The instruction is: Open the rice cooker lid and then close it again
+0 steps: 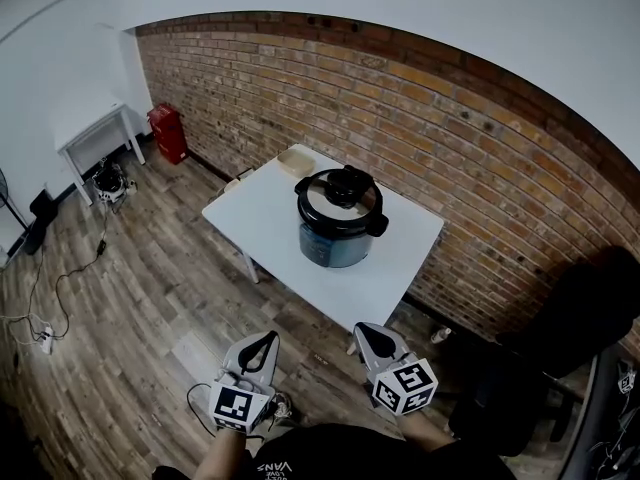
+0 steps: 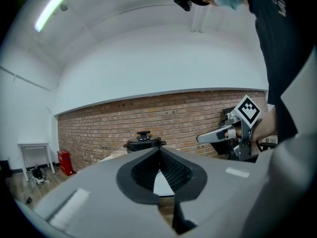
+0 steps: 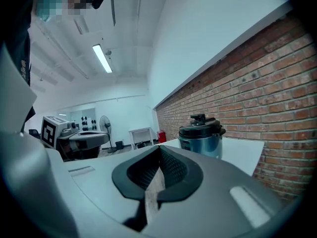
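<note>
A blue-grey rice cooker (image 1: 339,230) with a black lid and a black knob (image 1: 345,182) on top stands on the white table (image 1: 270,218); its lid is down. It also shows as the rice cooker (image 2: 143,142) in the left gripper view and as the rice cooker (image 3: 201,134) in the right gripper view, some way ahead. My left gripper (image 1: 262,346) and right gripper (image 1: 371,340) are held side by side over the floor, short of the table's near edge. Both have jaws shut with nothing between them.
A brick wall (image 1: 450,118) runs behind the table. A small tan box (image 1: 296,160) sits at the table's far corner. A red canister (image 1: 167,133) and a white side table (image 1: 95,140) stand at the far left, cables (image 1: 40,308) lie on the wooden floor, and a dark chair (image 1: 560,338) is at the right.
</note>
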A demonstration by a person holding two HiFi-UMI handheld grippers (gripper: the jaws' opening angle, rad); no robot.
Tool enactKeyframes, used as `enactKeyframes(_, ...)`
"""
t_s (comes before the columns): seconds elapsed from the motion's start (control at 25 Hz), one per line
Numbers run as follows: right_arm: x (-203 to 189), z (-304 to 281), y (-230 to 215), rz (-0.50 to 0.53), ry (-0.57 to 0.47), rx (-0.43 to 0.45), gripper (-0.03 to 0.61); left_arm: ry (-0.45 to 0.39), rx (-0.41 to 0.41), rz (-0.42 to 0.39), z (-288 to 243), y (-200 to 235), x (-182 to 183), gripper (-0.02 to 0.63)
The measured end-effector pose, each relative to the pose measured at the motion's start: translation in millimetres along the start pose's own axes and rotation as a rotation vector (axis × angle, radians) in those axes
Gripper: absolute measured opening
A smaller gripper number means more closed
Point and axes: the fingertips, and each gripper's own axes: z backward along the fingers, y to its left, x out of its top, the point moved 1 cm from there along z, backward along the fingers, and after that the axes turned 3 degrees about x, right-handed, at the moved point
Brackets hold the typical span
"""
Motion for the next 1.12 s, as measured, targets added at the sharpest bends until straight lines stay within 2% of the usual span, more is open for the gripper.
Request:
enactKeyframes(0.56, -33, 29, -6, -0.030, 0.047, -0.015, 0.005, 0.041, -0.009, 0.005, 1, -42, -18, 0.002)
enactKeyframes(1.12, -33, 21, -11, -0.023, 0.042, -0.043, 0.005, 0.069, -0.036, 0.005, -10, -40, -26, 0.002)
